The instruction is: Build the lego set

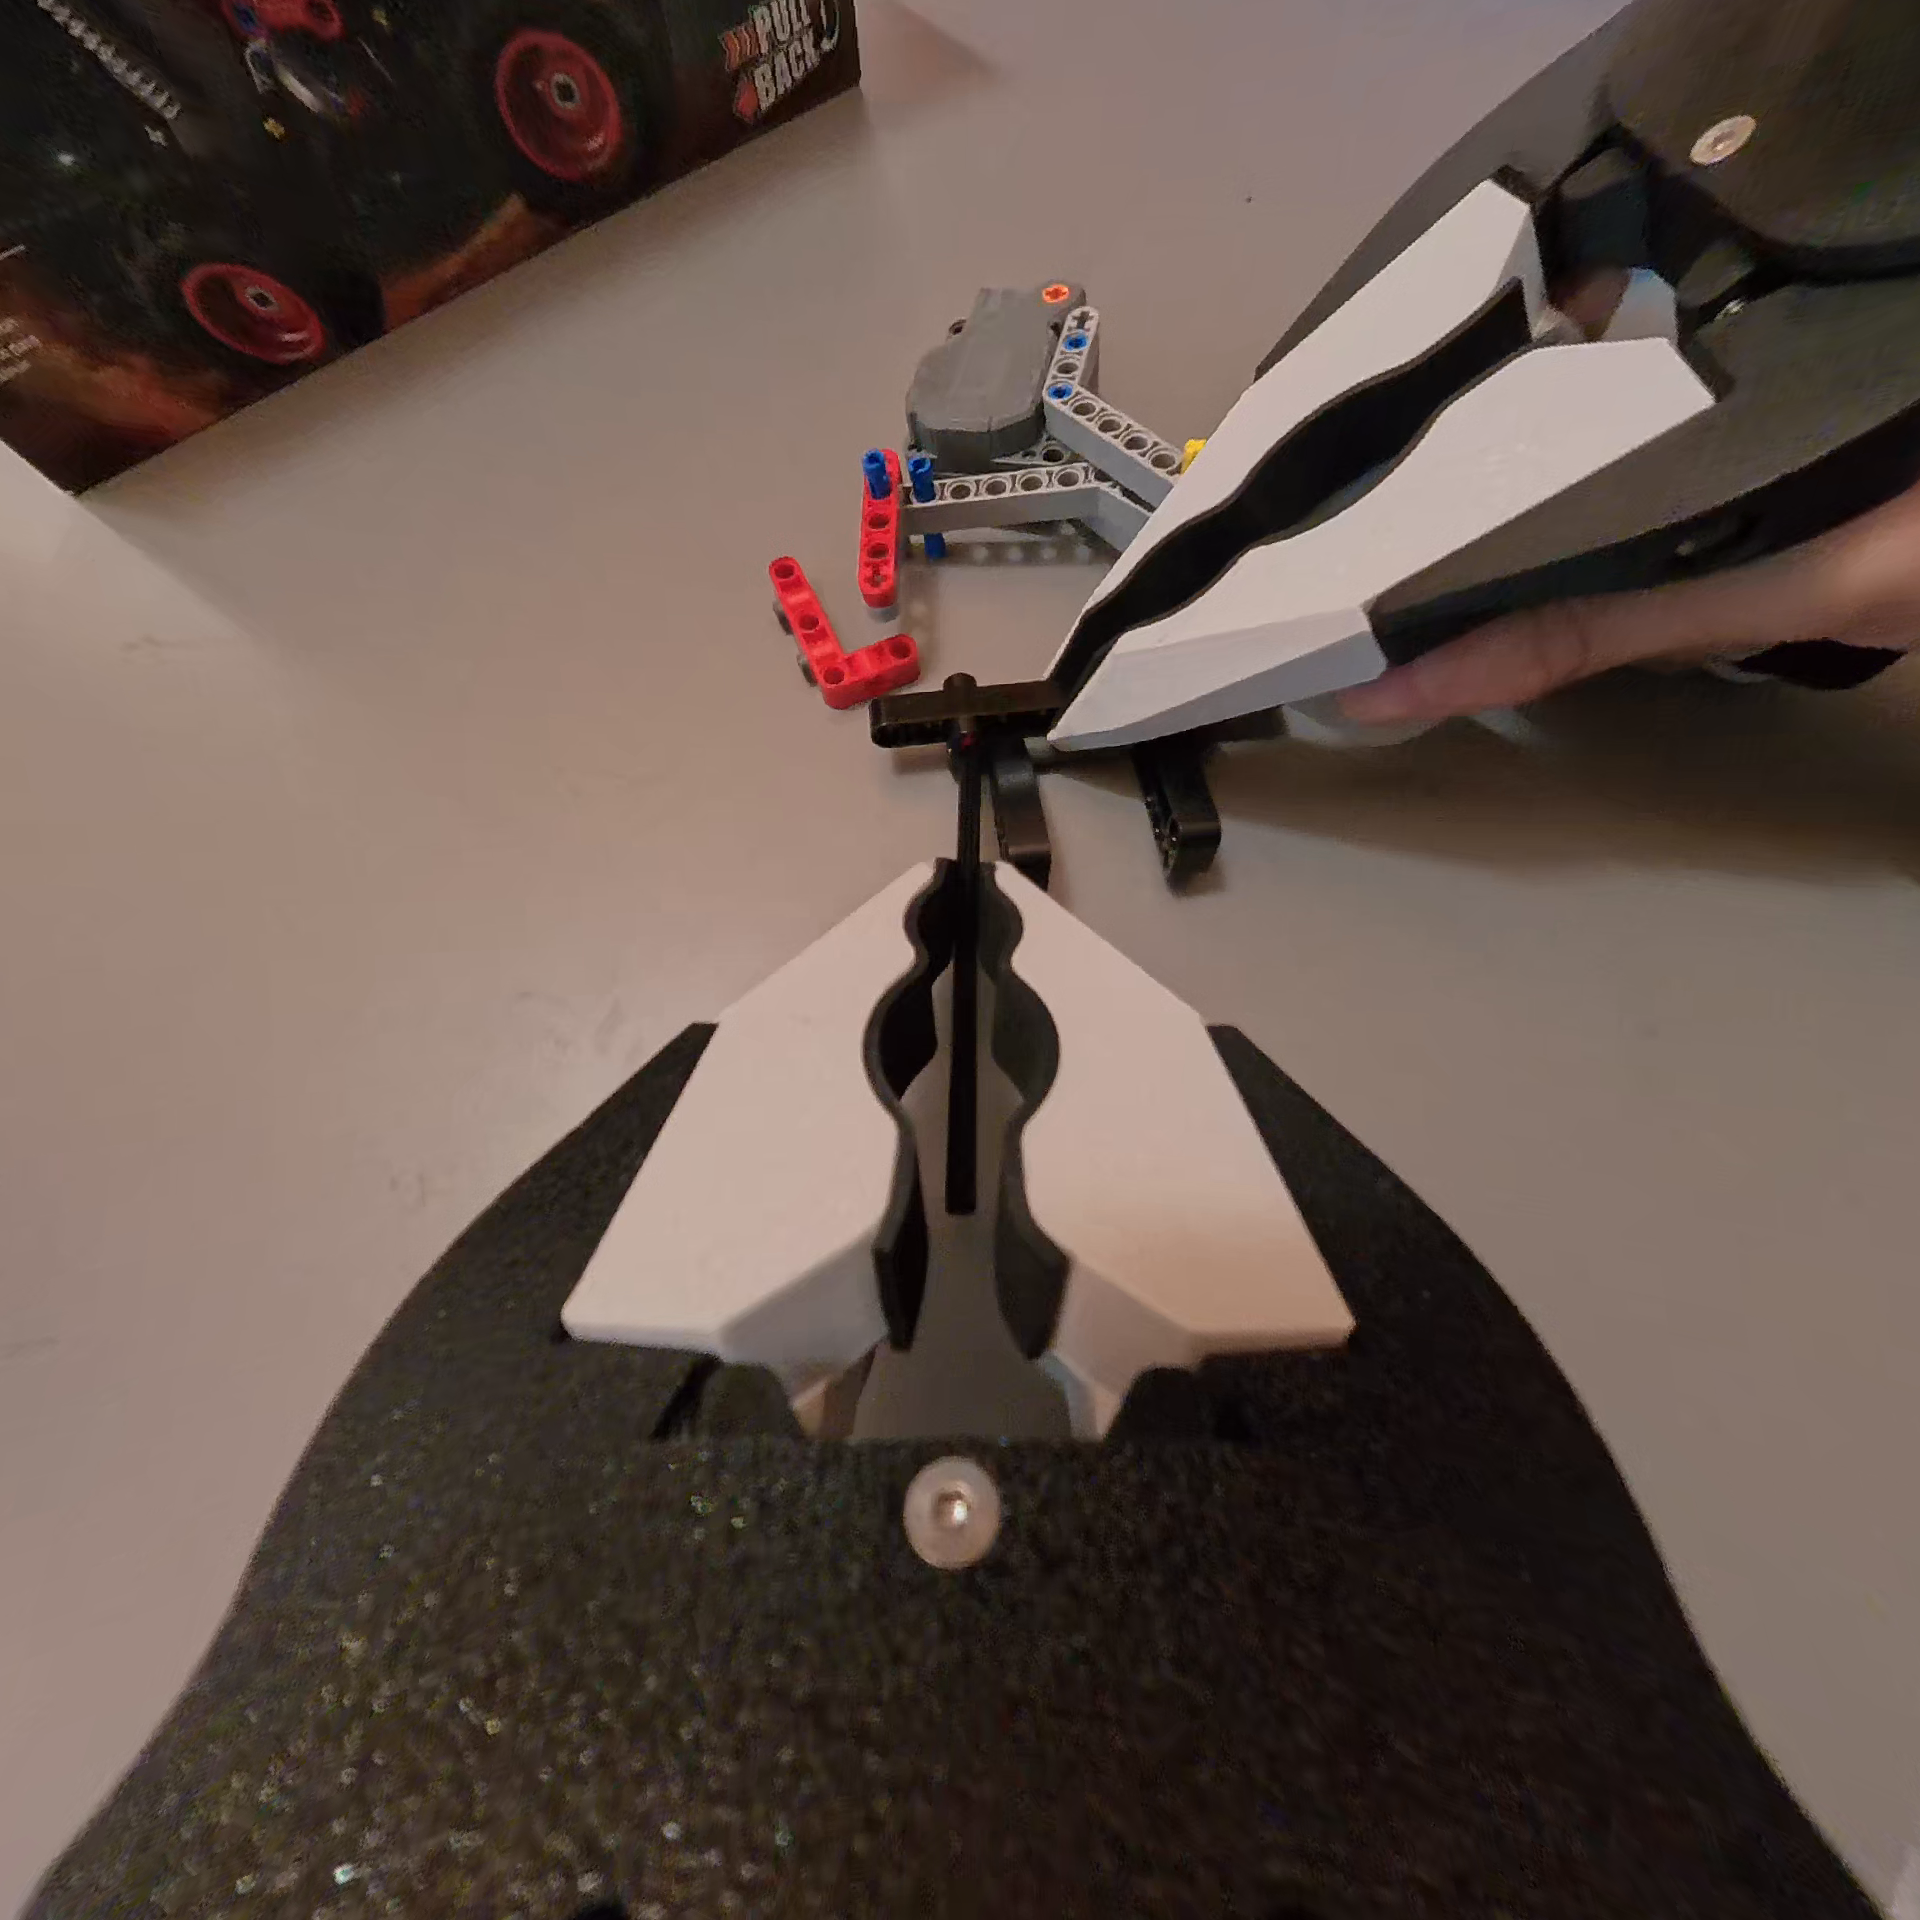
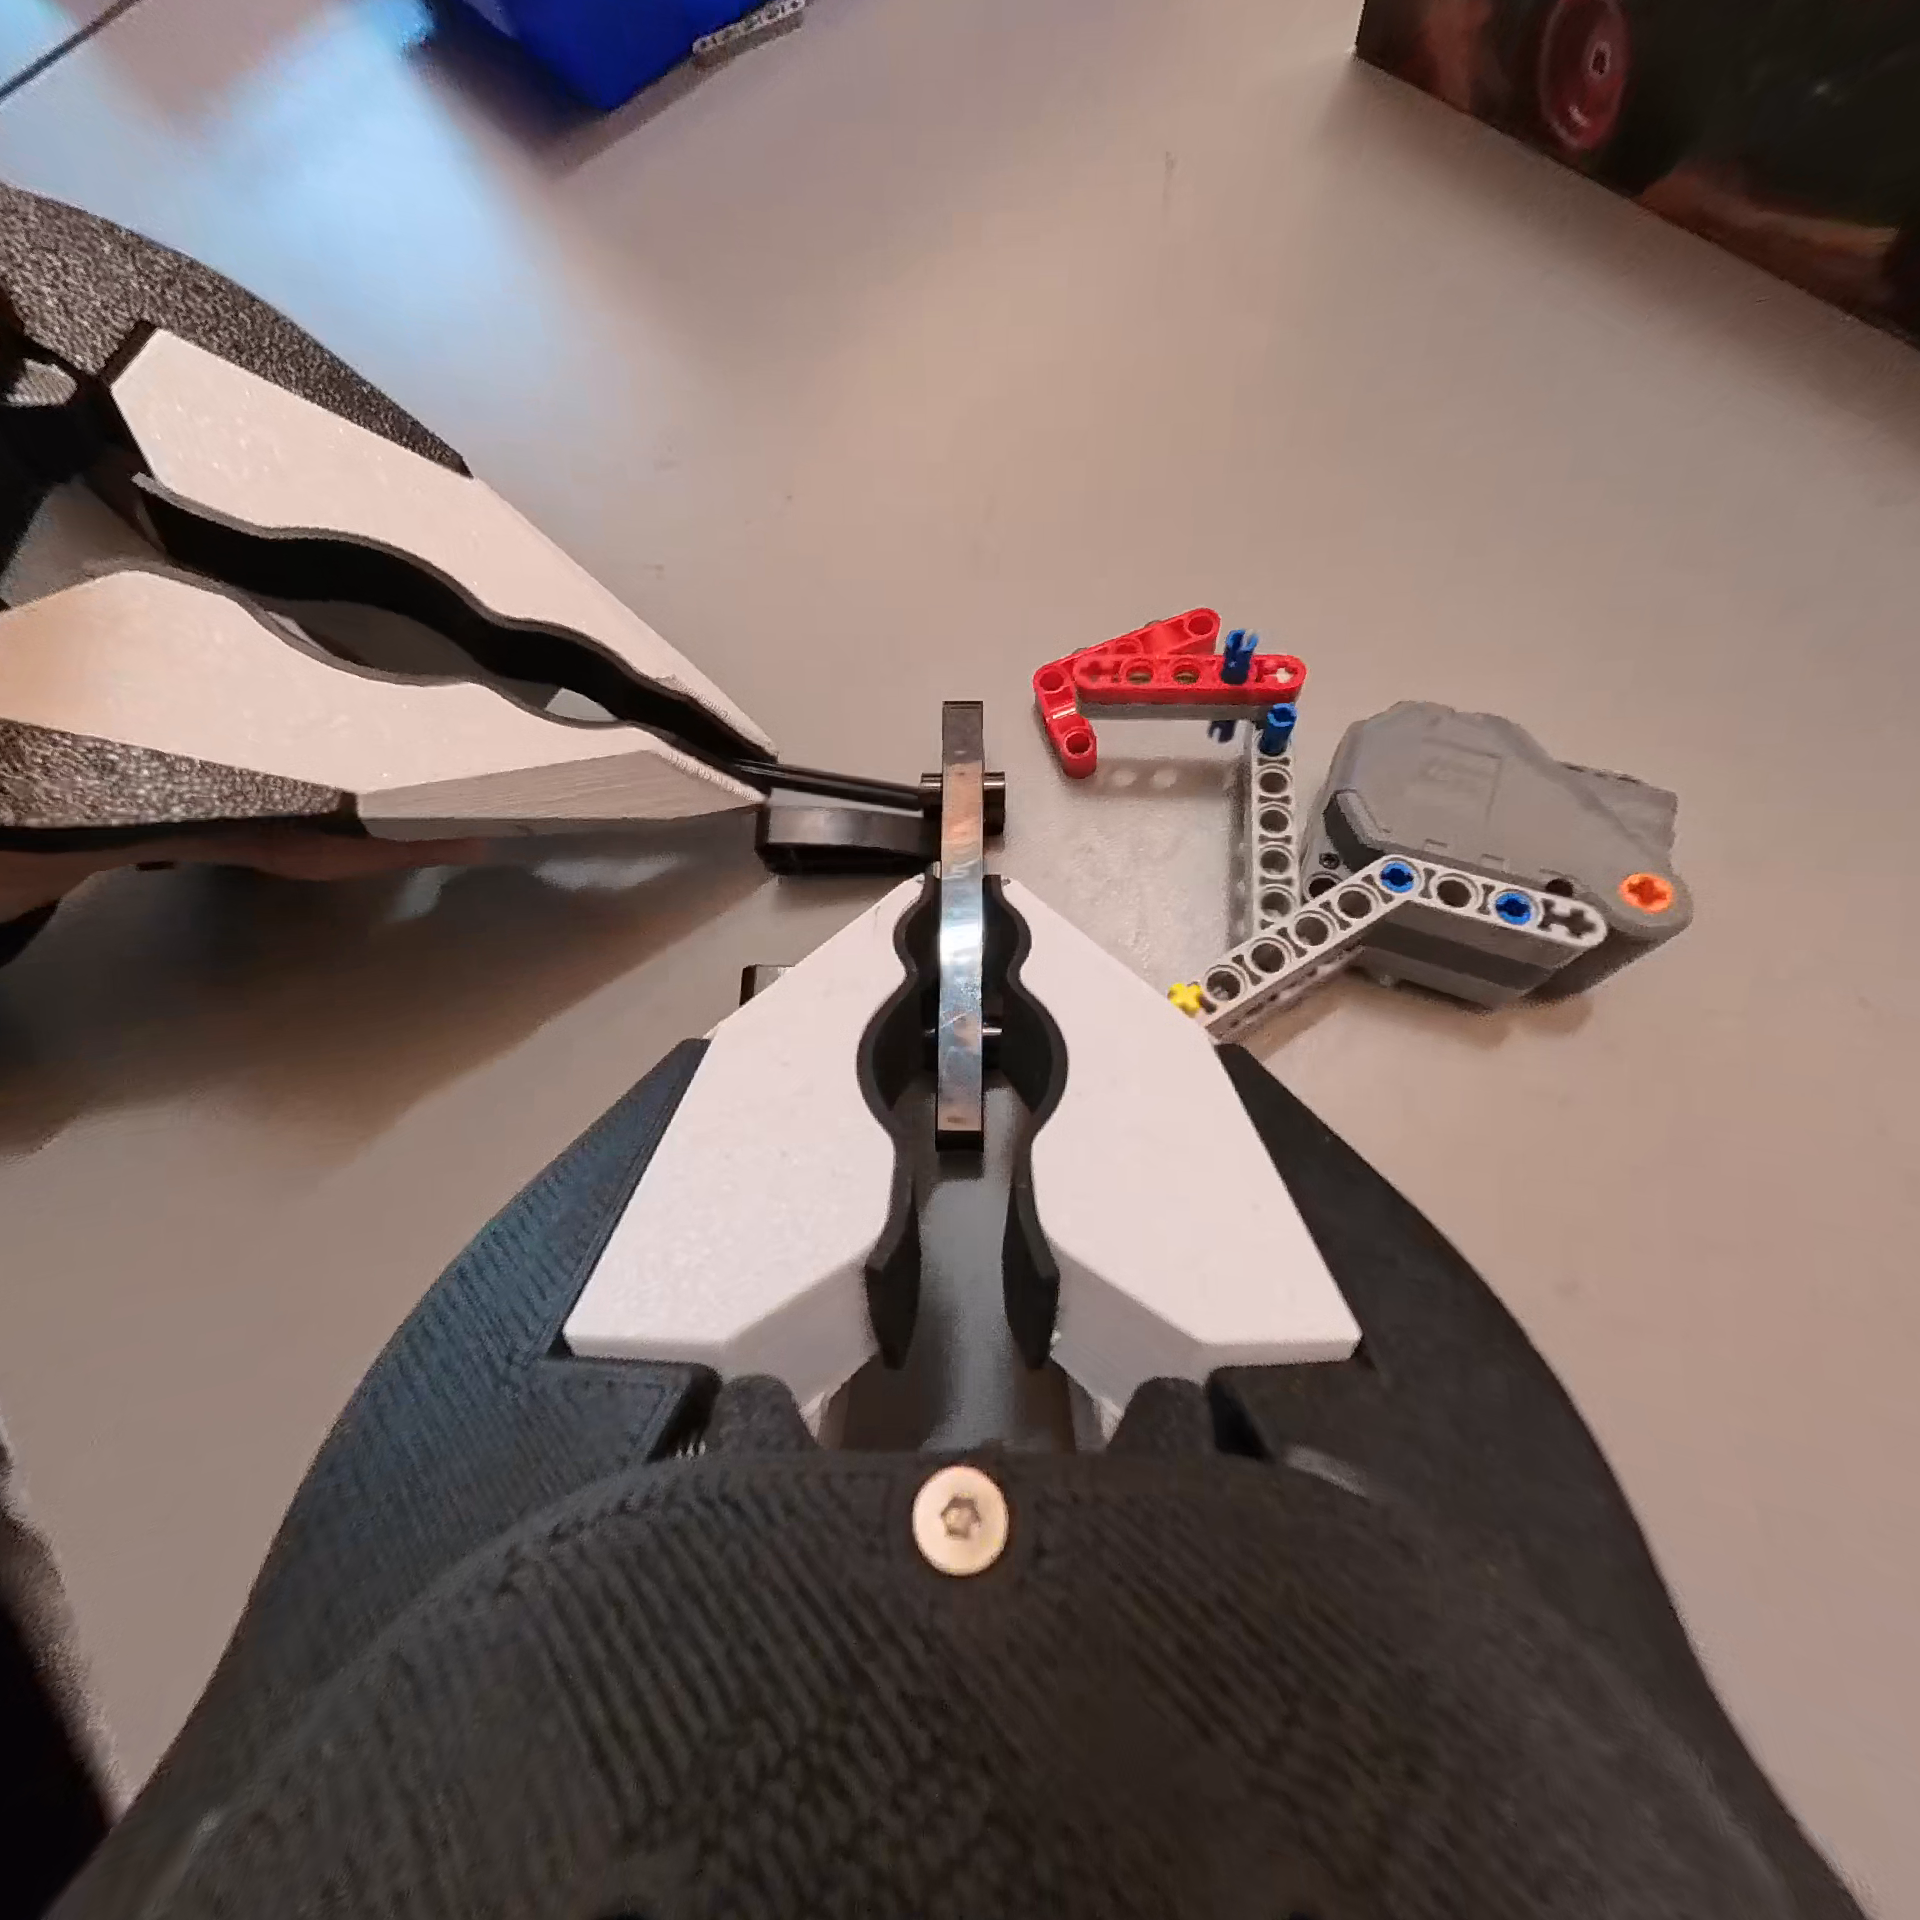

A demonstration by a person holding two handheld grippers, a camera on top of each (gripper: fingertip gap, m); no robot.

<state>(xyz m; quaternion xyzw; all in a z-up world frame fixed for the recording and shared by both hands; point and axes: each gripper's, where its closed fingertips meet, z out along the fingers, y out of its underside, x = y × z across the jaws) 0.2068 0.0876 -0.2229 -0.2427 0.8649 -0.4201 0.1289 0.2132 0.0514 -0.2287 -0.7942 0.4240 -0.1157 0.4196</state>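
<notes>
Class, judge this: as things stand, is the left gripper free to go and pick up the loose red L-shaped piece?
Probably not yet. The left gripper is shut on the black axle, so its jaws are occupied, though the table around the red L-shaped piece looks open.

I see a plain hobby tabletop: toy box upper left, loose building pieces mid-frame, blue bin at top.

A plain beige table fills both views. A dark printed box stands at the upper left of the left view; something blue, blurred, sits at the top of the right view.
</notes>
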